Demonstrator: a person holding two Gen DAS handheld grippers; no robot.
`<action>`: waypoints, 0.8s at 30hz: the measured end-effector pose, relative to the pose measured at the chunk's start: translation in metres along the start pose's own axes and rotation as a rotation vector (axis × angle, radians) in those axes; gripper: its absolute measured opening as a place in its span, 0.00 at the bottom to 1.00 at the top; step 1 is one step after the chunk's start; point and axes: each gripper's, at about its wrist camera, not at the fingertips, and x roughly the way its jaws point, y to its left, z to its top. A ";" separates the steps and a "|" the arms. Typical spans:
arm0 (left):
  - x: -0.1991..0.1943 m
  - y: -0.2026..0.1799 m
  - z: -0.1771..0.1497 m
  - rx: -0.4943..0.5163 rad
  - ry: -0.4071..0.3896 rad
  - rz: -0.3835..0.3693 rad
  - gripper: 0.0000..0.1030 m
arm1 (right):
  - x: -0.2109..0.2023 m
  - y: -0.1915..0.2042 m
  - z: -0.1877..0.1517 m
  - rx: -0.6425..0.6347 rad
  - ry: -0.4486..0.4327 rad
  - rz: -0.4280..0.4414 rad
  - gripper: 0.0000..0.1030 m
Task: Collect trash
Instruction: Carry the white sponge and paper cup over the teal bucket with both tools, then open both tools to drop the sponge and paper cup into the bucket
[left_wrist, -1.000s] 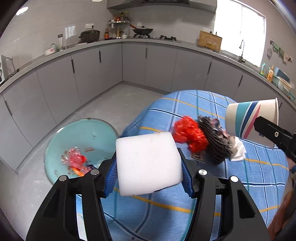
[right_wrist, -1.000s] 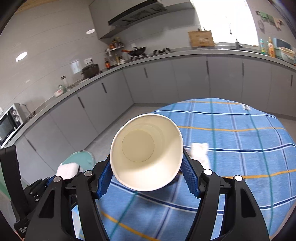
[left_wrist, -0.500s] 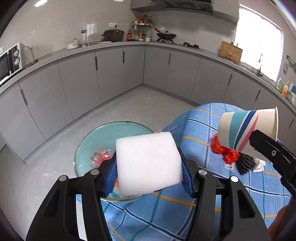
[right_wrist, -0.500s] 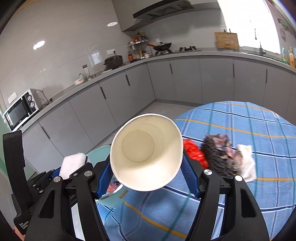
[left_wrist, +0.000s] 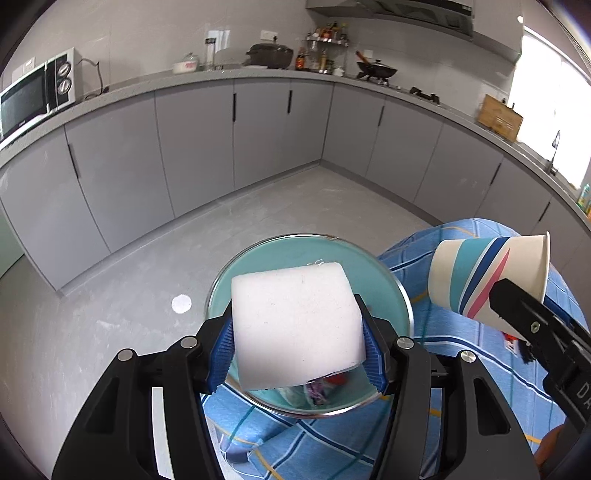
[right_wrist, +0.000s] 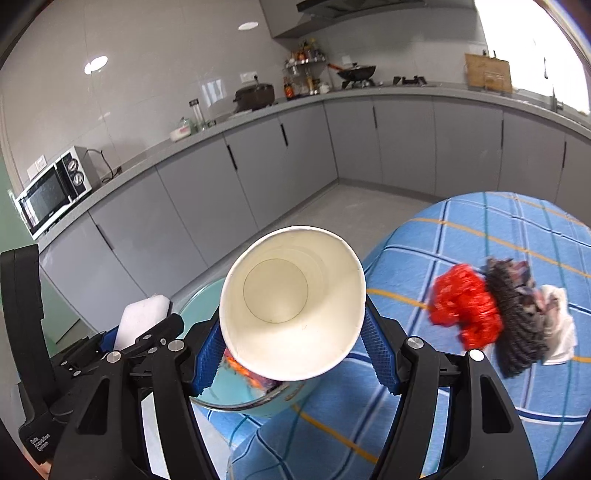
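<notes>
My left gripper (left_wrist: 297, 356) is shut on a white foam block (left_wrist: 295, 325), which hangs right over the round teal trash bin (left_wrist: 399, 295). The bin stands on the floor beside the table and holds bits of coloured trash. My right gripper (right_wrist: 291, 341) is shut on a paper cup (right_wrist: 291, 310), its open mouth facing the camera. In the left wrist view the striped cup (left_wrist: 484, 273) hovers just right of the bin. The right wrist view shows the bin (right_wrist: 229, 384) below the cup and the left gripper with its foam block (right_wrist: 142, 321) at lower left.
A round table with a blue checked cloth (right_wrist: 480, 236) carries a red crumpled wrapper (right_wrist: 461, 306), a dark scrubber (right_wrist: 517, 314) and a white tissue (right_wrist: 557, 325). Grey cabinets (left_wrist: 192, 147) ring the room beyond open grey floor (left_wrist: 129, 295). A microwave (right_wrist: 55, 192) sits on the counter.
Both grippers swung left from over the table toward the bin. The foam block now hangs over the bin, and the cup sits beside it. Both grips are unchanged.
</notes>
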 end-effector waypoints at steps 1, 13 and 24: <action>0.003 0.001 -0.001 0.000 0.006 0.002 0.55 | 0.005 0.003 0.000 -0.007 0.008 0.002 0.65; 0.045 0.011 -0.008 -0.001 0.082 0.027 0.56 | 0.054 0.019 -0.008 -0.016 0.096 0.017 0.66; 0.065 0.014 -0.012 -0.001 0.123 0.043 0.60 | 0.077 0.016 -0.010 0.014 0.157 0.081 0.74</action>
